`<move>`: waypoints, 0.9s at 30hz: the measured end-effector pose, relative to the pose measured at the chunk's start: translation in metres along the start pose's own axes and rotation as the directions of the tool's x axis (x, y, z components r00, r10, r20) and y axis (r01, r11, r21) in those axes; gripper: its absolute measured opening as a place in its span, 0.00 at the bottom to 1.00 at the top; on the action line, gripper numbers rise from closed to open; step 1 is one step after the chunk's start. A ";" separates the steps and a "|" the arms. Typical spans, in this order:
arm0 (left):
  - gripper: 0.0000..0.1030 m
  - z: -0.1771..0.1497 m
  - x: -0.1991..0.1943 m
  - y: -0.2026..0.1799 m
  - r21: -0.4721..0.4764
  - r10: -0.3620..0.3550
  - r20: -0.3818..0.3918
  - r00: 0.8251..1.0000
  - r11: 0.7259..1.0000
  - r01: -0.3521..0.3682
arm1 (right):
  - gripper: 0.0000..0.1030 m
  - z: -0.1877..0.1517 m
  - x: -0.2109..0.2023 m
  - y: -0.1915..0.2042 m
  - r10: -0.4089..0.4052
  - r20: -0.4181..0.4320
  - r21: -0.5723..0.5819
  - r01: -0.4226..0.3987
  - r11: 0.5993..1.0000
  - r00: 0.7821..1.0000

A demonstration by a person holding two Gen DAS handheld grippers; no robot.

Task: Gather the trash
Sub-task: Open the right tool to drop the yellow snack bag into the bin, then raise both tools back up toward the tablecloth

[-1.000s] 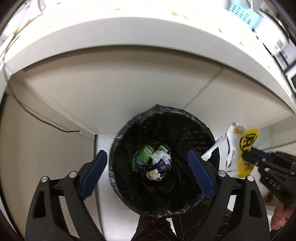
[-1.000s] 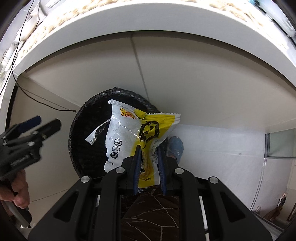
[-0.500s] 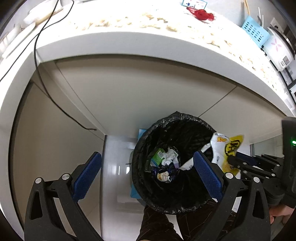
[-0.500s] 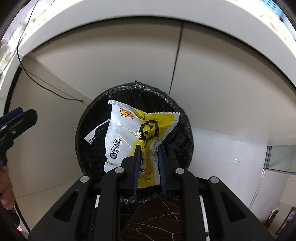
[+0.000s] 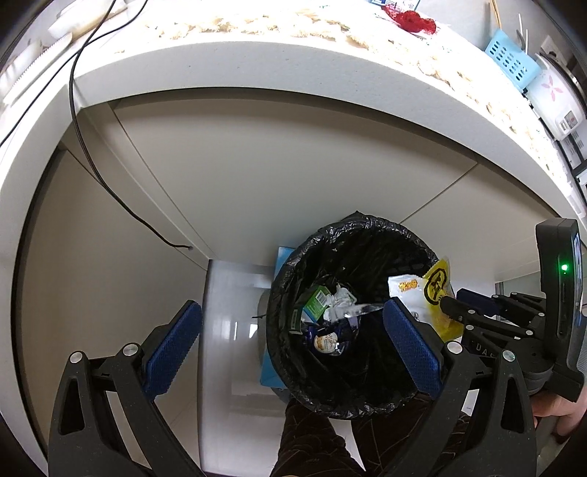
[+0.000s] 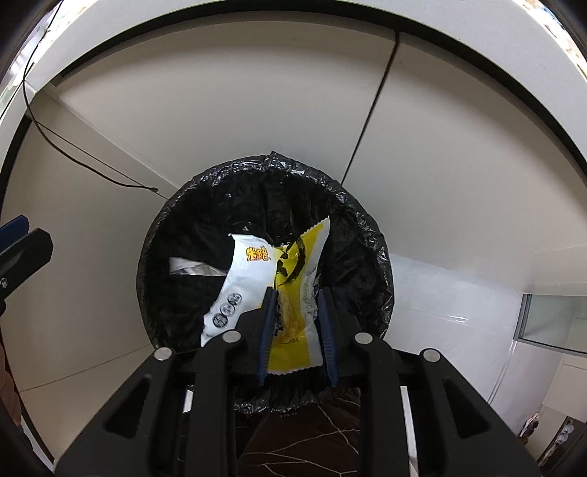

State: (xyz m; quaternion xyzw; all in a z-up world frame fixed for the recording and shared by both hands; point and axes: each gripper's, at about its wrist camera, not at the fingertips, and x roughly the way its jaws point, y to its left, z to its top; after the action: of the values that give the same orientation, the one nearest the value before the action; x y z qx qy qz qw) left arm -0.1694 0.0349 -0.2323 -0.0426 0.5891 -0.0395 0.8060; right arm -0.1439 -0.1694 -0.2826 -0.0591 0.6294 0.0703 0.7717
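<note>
A black-lined trash bin (image 5: pixel 293 293) stands on the floor under a white counter; it also shows in the right wrist view (image 6: pixel 264 176). A green carton, crumpled paper and a wrapper lie in it (image 5: pixel 330 315). A white and yellow snack bag (image 6: pixel 256 279) hangs over the bin's mouth between the fingers of my right gripper (image 6: pixel 295 293), whose jaws stand a little apart beside it. The bag (image 5: pixel 422 293) and the right gripper (image 5: pixel 473 304) show in the left wrist view too. My left gripper (image 5: pixel 290 330) is open and empty above the bin.
The white counter (image 5: pixel 256 62) overhangs the bin, with a black cable (image 5: pixel 91 154) hanging down its cabinet front. A light blue basket (image 5: pixel 510 58) and a red net (image 5: pixel 411 16) lie on the counter. A blue box (image 5: pixel 275 363) sits beside the bin.
My right gripper has moved the bag over the bin's middle and its jaws have parted; the bag has sagged. My left gripper has risen and drawn back.
</note>
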 end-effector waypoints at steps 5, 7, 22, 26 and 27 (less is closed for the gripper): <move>0.94 0.000 -0.001 -0.002 0.004 -0.002 0.004 1.000 1.000 0.002 | 0.51 0.000 -0.008 -0.004 -0.008 0.026 0.020 0.007 1.000 1.000; 0.94 0.000 -0.003 -0.003 0.005 -0.003 0.004 1.000 1.000 0.003 | 0.64 0.001 -0.012 -0.005 -0.014 0.045 0.032 0.013 0.999 0.999; 0.94 0.021 -0.046 -0.007 -0.003 -0.011 0.061 0.998 1.000 0.011 | 0.91 0.014 -0.093 -0.029 -0.063 0.229 0.115 0.037 0.993 0.971; 0.94 0.035 -0.067 -0.011 0.002 -0.010 0.090 0.996 1.000 0.009 | 0.91 0.024 -0.123 -0.032 -0.061 0.280 0.112 0.031 0.993 0.958; 0.94 0.038 -0.071 -0.012 0.003 -0.017 0.095 0.995 1.000 0.016 | 0.91 0.026 -0.130 -0.032 -0.057 0.289 0.109 0.026 0.994 0.956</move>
State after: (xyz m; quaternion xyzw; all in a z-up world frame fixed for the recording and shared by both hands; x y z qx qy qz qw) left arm -0.1551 0.0320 -0.1518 -0.0482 0.5497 -0.0448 0.8328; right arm -0.1389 -0.2004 -0.1501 -0.0212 0.5099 0.0292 0.8595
